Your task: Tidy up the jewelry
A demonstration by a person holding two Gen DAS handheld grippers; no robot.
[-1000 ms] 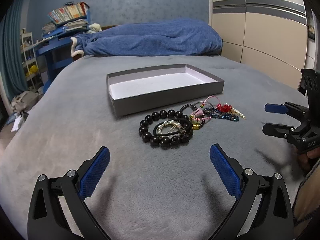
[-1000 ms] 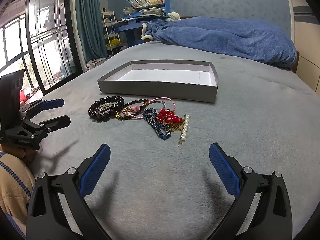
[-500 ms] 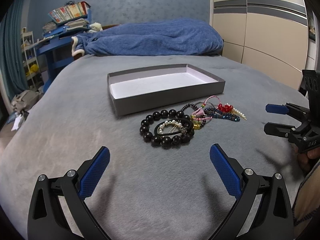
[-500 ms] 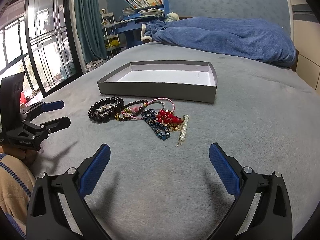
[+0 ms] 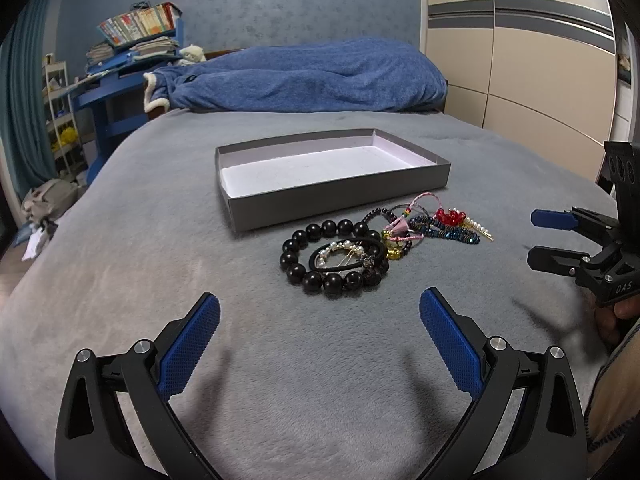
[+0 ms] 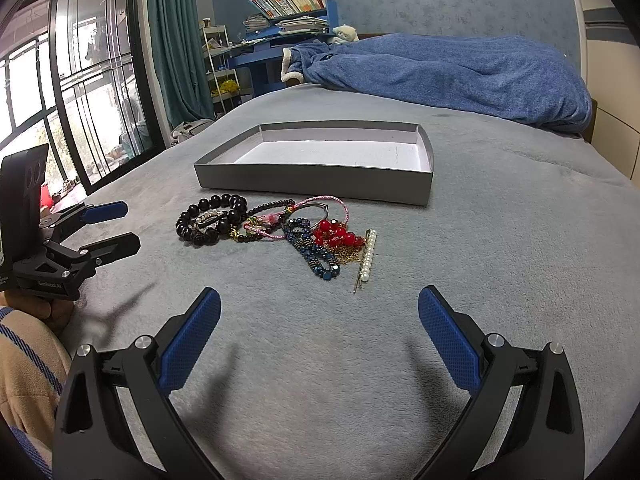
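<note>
A pile of jewelry lies on the grey bed cover in front of an empty grey box (image 5: 340, 204) with a white inside, also in the right wrist view (image 6: 316, 179). A black bead bracelet (image 5: 298, 270) (image 6: 188, 222) rings a pearl bracelet and a black hair tie (image 5: 340, 267). Beside it lie a pink cord bracelet (image 5: 404, 230), a dark blue bead strand (image 6: 314, 256), red beads (image 6: 336, 236) and a pearl pin (image 6: 368, 254). My left gripper (image 5: 319, 312) (image 6: 120, 226) is open and empty, short of the black bracelet. My right gripper (image 6: 319, 310) (image 5: 534, 238) is open and empty, short of the pearl pin.
A rumpled blue blanket (image 5: 304, 80) lies across the far end of the bed. A blue desk with books (image 5: 132, 60) stands at the back left, a wardrobe (image 5: 520, 80) on the right, a window (image 6: 72, 100) on the left.
Both views have crept slightly; the jewelry and box sit almost where they were. Both grippers stay open and empty.
</note>
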